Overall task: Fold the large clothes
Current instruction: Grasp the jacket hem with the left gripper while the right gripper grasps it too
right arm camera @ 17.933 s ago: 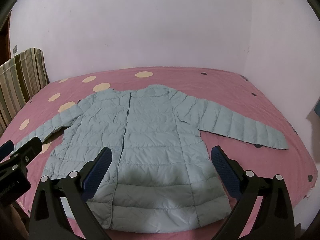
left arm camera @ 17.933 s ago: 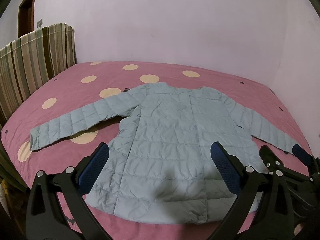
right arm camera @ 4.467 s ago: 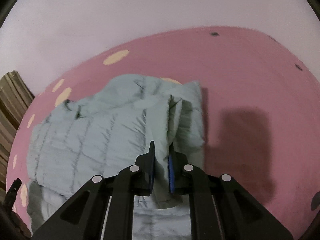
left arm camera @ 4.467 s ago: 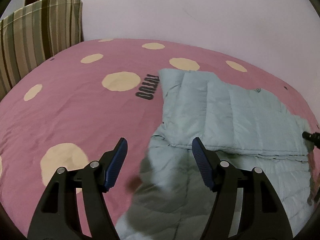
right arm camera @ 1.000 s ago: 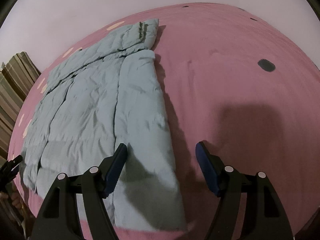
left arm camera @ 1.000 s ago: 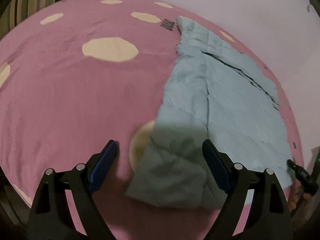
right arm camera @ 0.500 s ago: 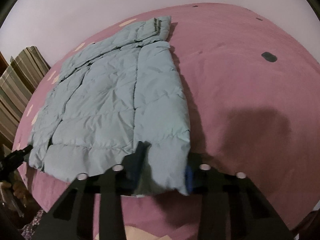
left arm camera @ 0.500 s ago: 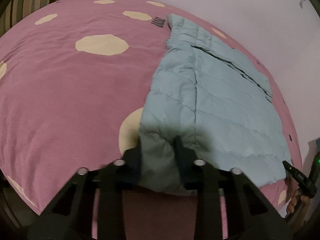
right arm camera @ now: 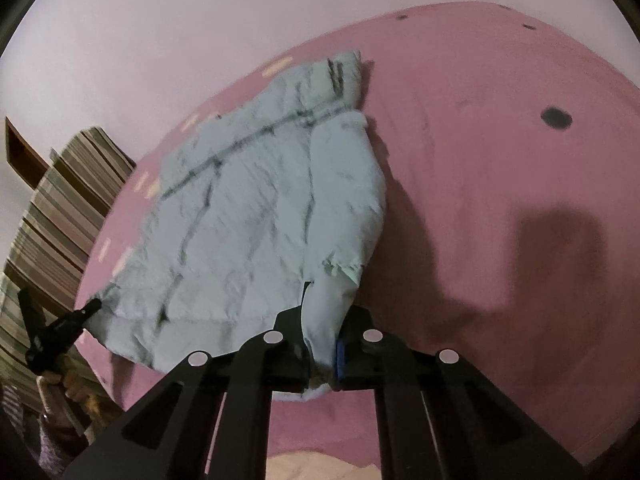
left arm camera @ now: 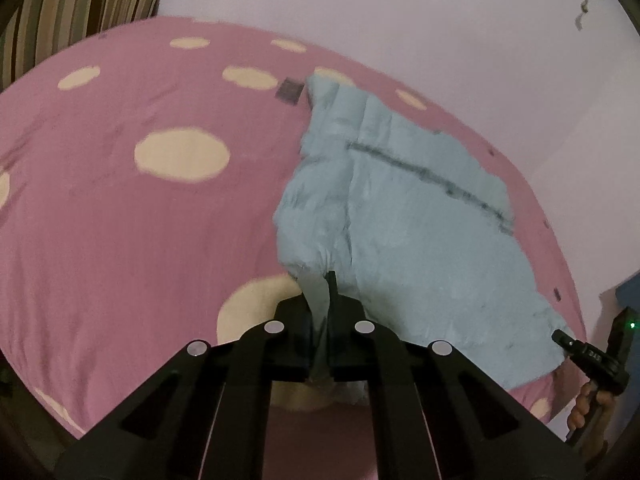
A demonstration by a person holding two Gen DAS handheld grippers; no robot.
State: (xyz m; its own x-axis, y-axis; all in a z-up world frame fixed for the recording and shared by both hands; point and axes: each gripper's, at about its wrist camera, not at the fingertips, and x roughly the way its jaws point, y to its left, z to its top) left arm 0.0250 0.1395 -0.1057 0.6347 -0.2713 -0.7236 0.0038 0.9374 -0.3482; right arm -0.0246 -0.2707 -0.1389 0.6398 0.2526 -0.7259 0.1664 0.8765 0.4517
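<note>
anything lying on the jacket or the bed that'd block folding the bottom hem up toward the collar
Nothing visible does. Both tools, left and right, are shut on the jacket hem corners, and its top surface and the pink bedspread around it hold no other objects.

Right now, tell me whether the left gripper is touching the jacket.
Touching. The left wrist view shows the left gripper shut on the jacket hem, fabric pinched between its fingers.

bed – pink cover with big cream dots, a few small dark dots over on the far side | on it – pale blue puffer jacket, sleeves folded in, top end flat on the cover, near hem corners pulled up off it | jacket's partly over one cream dot
</note>
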